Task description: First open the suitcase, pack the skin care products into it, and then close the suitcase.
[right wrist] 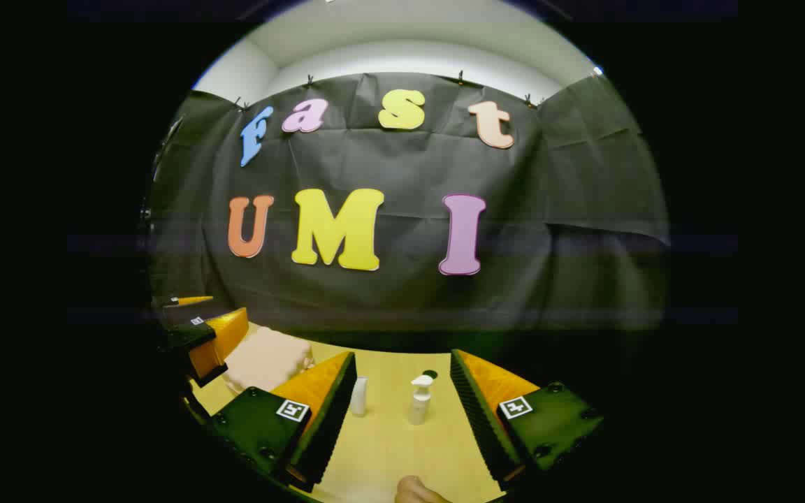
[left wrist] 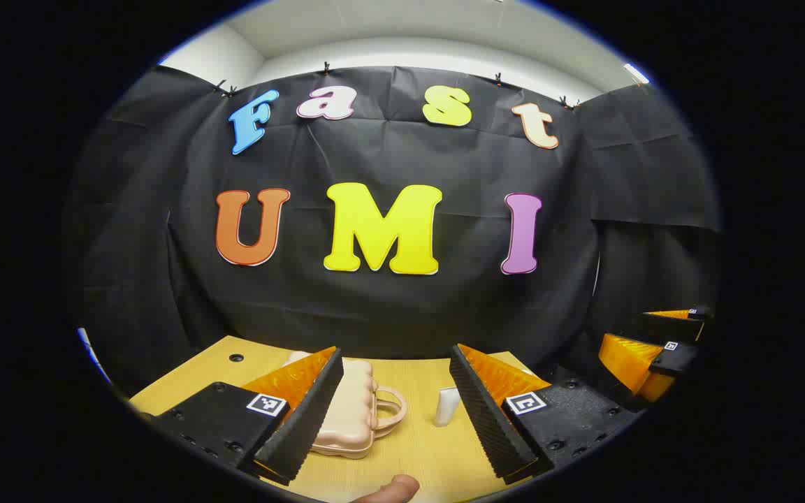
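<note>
Left hand-held gripper (left wrist: pixel 397 412) wide, right hand-held gripper (right wrist: pixel 402 412) wide; closed suitcase (left wrist: pixel 350 416), pump bottle (right wrist: pixel 418 399) unlabelled.

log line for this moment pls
suitcase: closed, on table | left tool: open | right tool: open | pump bottle, small bottle: upright, unpacked

Left gripper view: suitcase (left wrist: pixel 353 412) half hidden behind the near finger; small white bottle (left wrist: pixel 446 406) partly cut by the other finger. Right gripper view: suitcase (right wrist: pixel 266 360) blurred, latch unreadable; pump bottle (right wrist: pixel 419 399) too small for detail.
</note>
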Available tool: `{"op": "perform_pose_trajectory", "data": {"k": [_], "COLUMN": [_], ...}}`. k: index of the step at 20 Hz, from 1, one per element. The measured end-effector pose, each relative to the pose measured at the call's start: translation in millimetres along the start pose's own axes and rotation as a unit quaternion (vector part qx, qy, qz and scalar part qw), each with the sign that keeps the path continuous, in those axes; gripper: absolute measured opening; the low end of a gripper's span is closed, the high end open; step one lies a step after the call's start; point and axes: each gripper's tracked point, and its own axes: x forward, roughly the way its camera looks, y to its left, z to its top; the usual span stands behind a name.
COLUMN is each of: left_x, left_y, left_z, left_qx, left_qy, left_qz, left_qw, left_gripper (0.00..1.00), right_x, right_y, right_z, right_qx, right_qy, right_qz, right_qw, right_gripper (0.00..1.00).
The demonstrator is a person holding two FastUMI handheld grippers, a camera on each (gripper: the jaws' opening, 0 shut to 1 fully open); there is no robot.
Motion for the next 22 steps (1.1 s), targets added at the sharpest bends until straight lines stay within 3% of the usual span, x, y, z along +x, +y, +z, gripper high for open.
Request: {"op": "perform_pose_trajectory", "data": {"k": [8, 15, 20, 22], "left_x": [8.6, 17.7, 42.8, 53.2], "left_y": [-11.4, -7.0, 6.0, 5.7], "left_z": [-10.4, -22.8, -68.8, -99.2], "left_qx": [0.01, 0.03, 0.116, 0.151], "left_qy": [0.011, 0.018, 0.041, 0.058], "left_qz": [-0.004, 0.003, 0.011, -0.002], "left_qw": [1.0, 0.999, 0.992, 0.987], "left_gripper": [0.98, 0.98, 0.99, 1.0], "right_x": [6.4, 13.7, 17.6, 16.8], "right_y": [-28.6, -22.7, -27.3, -35.1], "right_z": [-8.4, -17.6, -21.2, -23.5], "right_qx": [0.011, -0.002, -0.015, -0.017], "right_qy": [0.018, 0.034, 0.042, 0.043], "right_qz": [-0.017, -0.008, -0.006, -0.01], "right_qw": [1.0, 0.999, 0.999, 0.999], "right_gripper": [0.8, 0.8, 0.8, 0.8]}}
